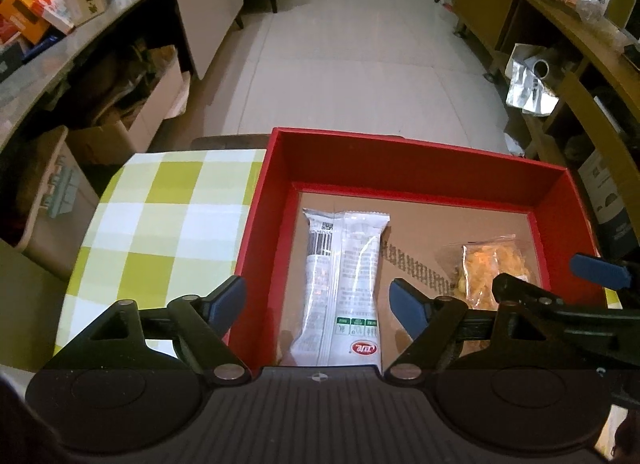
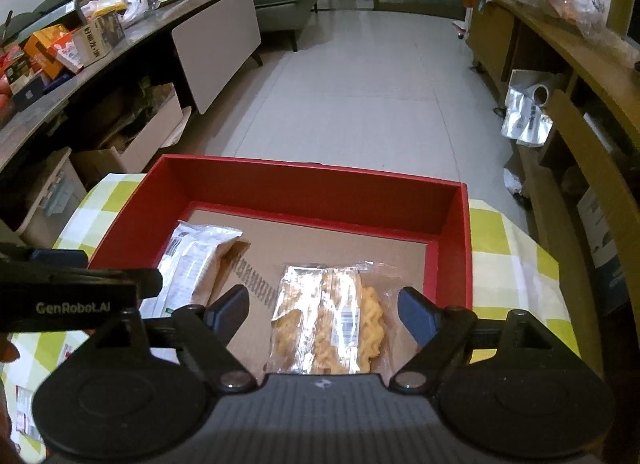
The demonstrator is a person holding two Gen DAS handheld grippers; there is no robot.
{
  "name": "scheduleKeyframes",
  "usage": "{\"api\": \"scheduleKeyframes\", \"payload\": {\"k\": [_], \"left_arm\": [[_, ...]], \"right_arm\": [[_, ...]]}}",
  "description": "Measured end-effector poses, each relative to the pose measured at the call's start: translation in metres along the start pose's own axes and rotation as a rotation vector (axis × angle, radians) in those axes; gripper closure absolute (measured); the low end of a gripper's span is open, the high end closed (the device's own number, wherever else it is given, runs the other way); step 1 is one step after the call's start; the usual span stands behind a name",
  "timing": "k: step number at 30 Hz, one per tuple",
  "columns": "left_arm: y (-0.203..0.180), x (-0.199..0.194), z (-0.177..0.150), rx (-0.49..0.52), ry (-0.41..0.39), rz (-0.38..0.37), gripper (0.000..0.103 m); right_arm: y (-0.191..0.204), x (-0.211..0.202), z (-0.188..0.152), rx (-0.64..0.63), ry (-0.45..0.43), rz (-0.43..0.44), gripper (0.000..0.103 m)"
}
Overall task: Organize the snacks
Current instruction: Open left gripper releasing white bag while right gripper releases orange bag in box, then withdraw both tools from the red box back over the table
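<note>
A red box (image 1: 424, 167) sits on a bench covered in a green-checked cloth (image 1: 168, 215); inside, on its brown cardboard floor, a white snack packet (image 1: 340, 284) lies at the left and a clear packet of golden fried snacks (image 2: 332, 316) at the right, the two apart; the left hand-held gripper (image 1: 318, 300) hangs above the white packet, jaws apart and empty; the right hand-held gripper (image 2: 324, 314) hangs likewise over the fried snacks, gripping nothing.

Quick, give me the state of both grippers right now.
Left gripper: open, holding nothing; the white snack packet lies in the red box between its fingers.
Right gripper: open, holding nothing; the clear snack packet lies below it.
</note>
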State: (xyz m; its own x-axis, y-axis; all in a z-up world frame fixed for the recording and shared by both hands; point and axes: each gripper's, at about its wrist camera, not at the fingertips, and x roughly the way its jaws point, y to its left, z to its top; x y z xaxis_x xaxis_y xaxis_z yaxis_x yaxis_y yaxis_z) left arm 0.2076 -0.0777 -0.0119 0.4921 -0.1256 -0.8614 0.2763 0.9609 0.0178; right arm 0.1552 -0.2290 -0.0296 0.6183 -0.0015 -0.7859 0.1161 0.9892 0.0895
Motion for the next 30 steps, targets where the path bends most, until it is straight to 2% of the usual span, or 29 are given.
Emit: {"api": "scheduleKeyframes", "payload": {"k": [16,30], "left_arm": [[0.016,-0.044,-0.026,0.014,-0.04,0.011,0.018],[0.043,-0.066,-0.064,0.038,-0.016,0.022,0.017]], "right_arm": [[0.026,-0.043,-0.021,-0.029,-0.022,0.035,0.016],[0.04,-0.068,-0.05,-0.06,-0.001,0.069,0.016]]}}
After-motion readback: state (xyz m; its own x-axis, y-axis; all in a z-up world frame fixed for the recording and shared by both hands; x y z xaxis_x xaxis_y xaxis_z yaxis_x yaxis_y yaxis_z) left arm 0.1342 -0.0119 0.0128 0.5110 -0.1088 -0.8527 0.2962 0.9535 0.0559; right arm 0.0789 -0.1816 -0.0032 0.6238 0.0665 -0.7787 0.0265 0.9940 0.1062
